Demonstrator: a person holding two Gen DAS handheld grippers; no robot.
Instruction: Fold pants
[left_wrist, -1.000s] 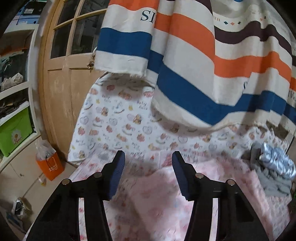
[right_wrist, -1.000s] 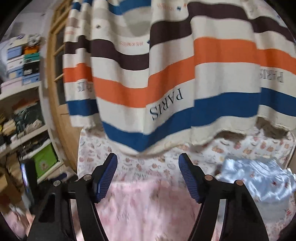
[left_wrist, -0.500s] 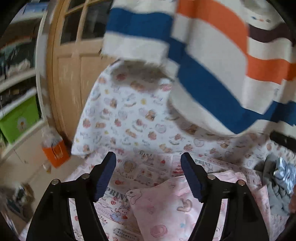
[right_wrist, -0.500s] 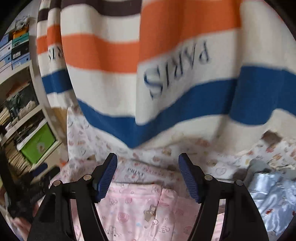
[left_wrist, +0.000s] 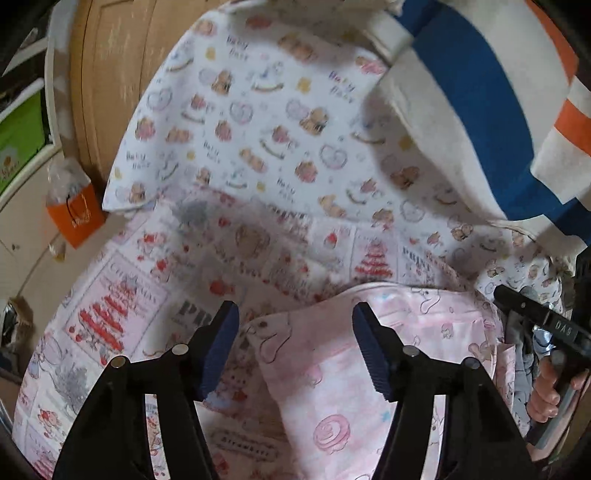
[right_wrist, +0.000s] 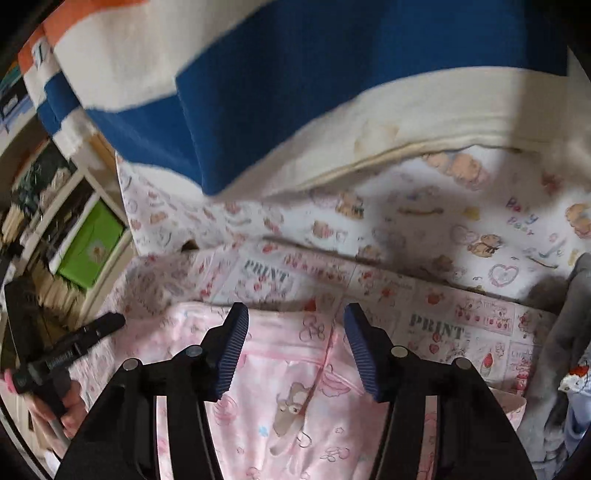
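Closing with nothing yet between their jaws, the left gripper (left_wrist: 295, 328) and right gripper (right_wrist: 295, 328) hover over pink pants (right_wrist: 295, 406) lying on a printed sheet (left_wrist: 122, 306), and could pinch that sheet too.

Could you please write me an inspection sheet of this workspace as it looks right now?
Surface: printed sheet with "PRINT" panels; a second bear-print cloth drapes behind it.
Job's things: pink pants lie flat on the sheet, not yet gripped.
Clutter: grey garment and a light blue one at the right edge.
Grippers: left gripper and right gripper both closing above the pants' far edge, pads not pressing fabric.
Cables: nothing seen.
Surroundings: striped blanket hanging overhead, wooden door, orange bag, green box on shelves.
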